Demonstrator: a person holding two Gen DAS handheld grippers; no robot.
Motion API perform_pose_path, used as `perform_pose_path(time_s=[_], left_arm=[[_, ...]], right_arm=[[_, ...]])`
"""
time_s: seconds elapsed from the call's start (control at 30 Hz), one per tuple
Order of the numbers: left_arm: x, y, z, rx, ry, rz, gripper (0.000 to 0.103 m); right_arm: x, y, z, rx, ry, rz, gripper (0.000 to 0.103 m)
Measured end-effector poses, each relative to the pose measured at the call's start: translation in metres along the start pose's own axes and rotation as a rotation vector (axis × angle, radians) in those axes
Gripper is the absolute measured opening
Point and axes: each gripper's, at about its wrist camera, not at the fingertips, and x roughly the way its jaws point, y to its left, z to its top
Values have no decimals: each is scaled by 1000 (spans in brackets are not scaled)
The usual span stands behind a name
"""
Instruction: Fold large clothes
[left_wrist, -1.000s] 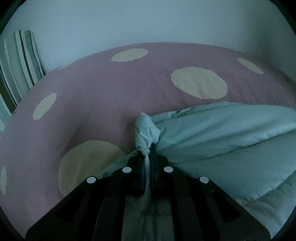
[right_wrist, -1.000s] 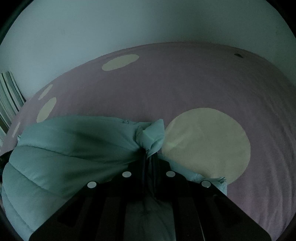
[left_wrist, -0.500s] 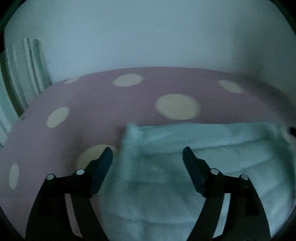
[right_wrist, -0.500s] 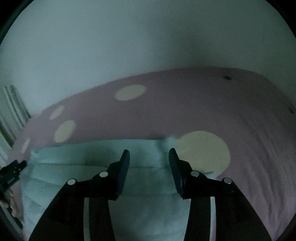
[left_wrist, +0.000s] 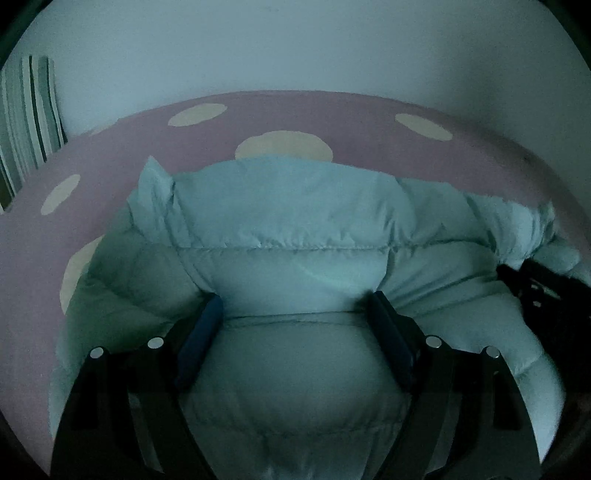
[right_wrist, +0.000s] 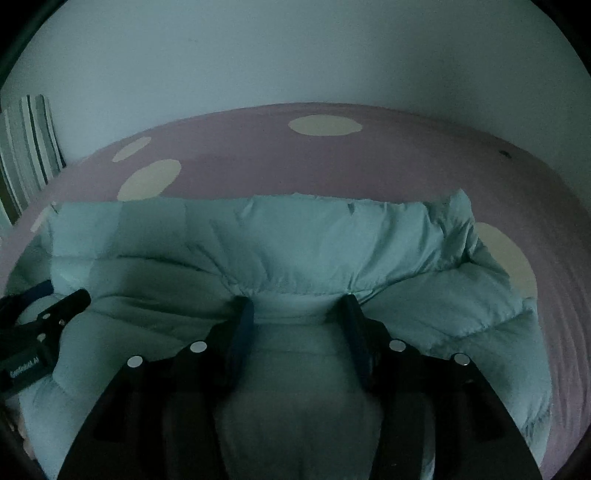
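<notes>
Puffer jacket (left_wrist: 295, 229) lies folded on the dotted bedspread (left_wrist: 122, 155). Left gripper (left_wrist: 293, 314) wide, right gripper (right_wrist: 297, 314) opening, neither pinching fabric. Risk: springy padding unfolds the far edge.

The only writing I can find sits on the black body of my left gripper (right_wrist: 26, 363), seen at the left edge of my right wrist view: a pale line of print running along its side. It is small, dim and tilted, and I cannot make out the letters with any certainty. Nothing else carries words, numbers or a brand that I can read, neither the puffy jacket (right_wrist: 295, 236) nor the spotted bed cover (right_wrist: 406, 162).
</notes>
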Motion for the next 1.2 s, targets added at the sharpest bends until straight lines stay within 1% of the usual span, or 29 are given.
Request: perform_pose_path(time_s=[0.07,0.17,0.2,0.3,0.8,1.03,1.13,1.2], left_arm=[[4,-3,-3,9,1,11,82],[12,-3,-4,12,5,6,82],[5,-1,-8,8,8,1,82],[9,4,-8,4,18,-12,82],[11,1,-8,15,19,-3,83],[4,0,0,23,33,5,83],[-3,5,8,25,65,-6,85],[-14,13,11,15,78,-9,86]], right_arm=[[4,2,-1,-9,6,-10,51],[6,-1,-3,-4,9,-4,51],[6,-3,-4,-4,12,-5,51],[9,3,-2,-15,15,-20,51],[12,7,-5,-25,6,-43,51],[6,8,0,-28,9,-50,52],[-6,6,6,-18,7,-39,57],[-20,2,8,-3,-11,-29,66]])
